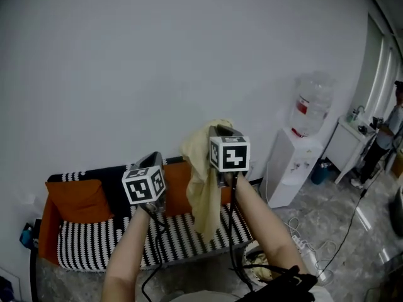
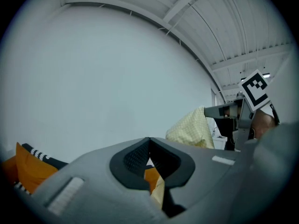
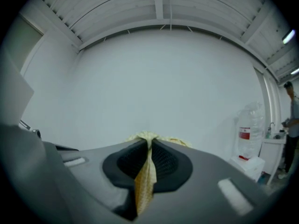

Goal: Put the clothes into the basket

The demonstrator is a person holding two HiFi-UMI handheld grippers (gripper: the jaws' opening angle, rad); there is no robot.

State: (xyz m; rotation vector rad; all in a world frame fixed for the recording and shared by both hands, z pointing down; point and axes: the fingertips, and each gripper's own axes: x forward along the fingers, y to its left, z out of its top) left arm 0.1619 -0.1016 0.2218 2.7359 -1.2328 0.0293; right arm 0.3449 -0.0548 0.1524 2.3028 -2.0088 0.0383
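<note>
A pale yellow checked cloth (image 1: 204, 194) hangs in a long fold in front of the sofa. My right gripper (image 1: 223, 129) is held up level and is shut on the cloth's top edge; in the right gripper view the cloth (image 3: 145, 181) runs down between the closed pads of the right gripper (image 3: 149, 141). My left gripper (image 1: 151, 160) is raised to the left of it, a little lower and apart from the cloth. In the left gripper view the left gripper (image 2: 149, 139) has its tips together with nothing pinched, and the cloth (image 2: 191, 127) shows to the right.
A sofa (image 1: 94, 244) with a black-and-white striped cover and an orange cushion (image 1: 79, 200) stands against the white wall. At the right stand a water dispenser (image 1: 296, 162) and a white side table (image 1: 346, 140), with cables (image 1: 302, 241) on the floor. A person (image 1: 384, 137) stands far right.
</note>
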